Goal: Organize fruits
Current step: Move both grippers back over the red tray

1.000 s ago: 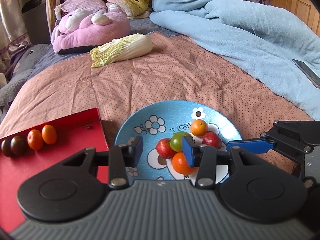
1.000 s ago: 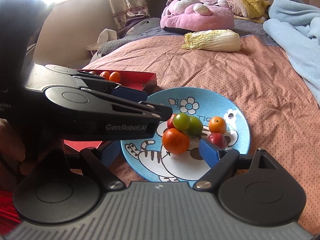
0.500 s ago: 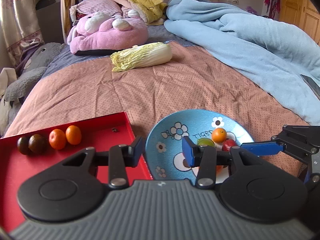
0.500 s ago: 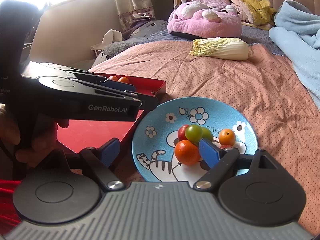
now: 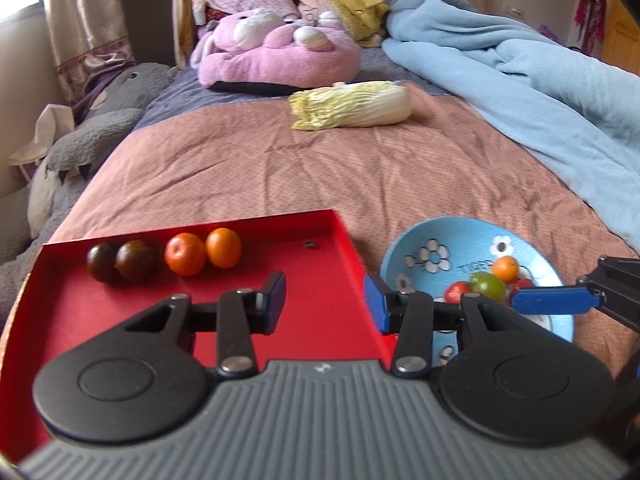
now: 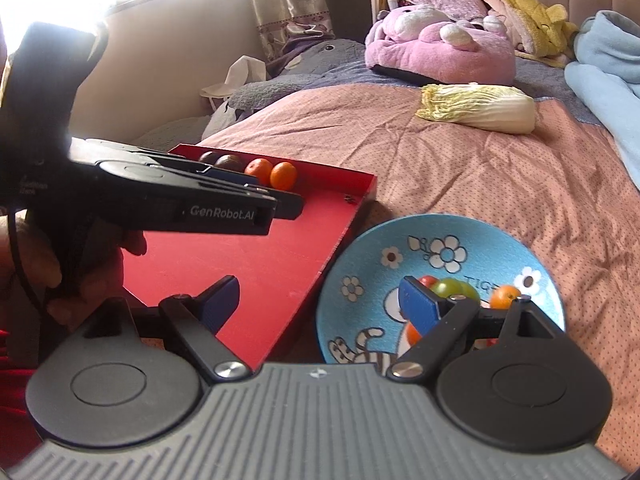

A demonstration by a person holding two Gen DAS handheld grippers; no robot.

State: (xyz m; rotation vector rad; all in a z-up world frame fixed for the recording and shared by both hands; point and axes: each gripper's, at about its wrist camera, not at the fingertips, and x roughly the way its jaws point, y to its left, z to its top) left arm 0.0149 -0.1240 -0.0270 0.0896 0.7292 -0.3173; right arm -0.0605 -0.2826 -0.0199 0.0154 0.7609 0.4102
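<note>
Left gripper (image 6: 280, 204) reads "GenRobot.AI", jaws apart, empty, over red tray (image 6: 272, 264). Right gripper (image 6: 320, 300) wide open, empty. Blue plate (image 6: 360, 248) reads "TIG…".

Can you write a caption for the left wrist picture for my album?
Open left gripper over a red tray holding four fruits, blue plate beside it.

Four fruits (image 5: 164, 258) line the red tray (image 5: 320, 312) — others fill the blue plate (image 6: 360, 248).

Matt red tray (image 5: 332, 312), glossy blue plate (image 6: 360, 264), dotted pink cloth bedspread (image 5: 360, 168), fluffy blue blanket (image 5: 520, 80)
</note>
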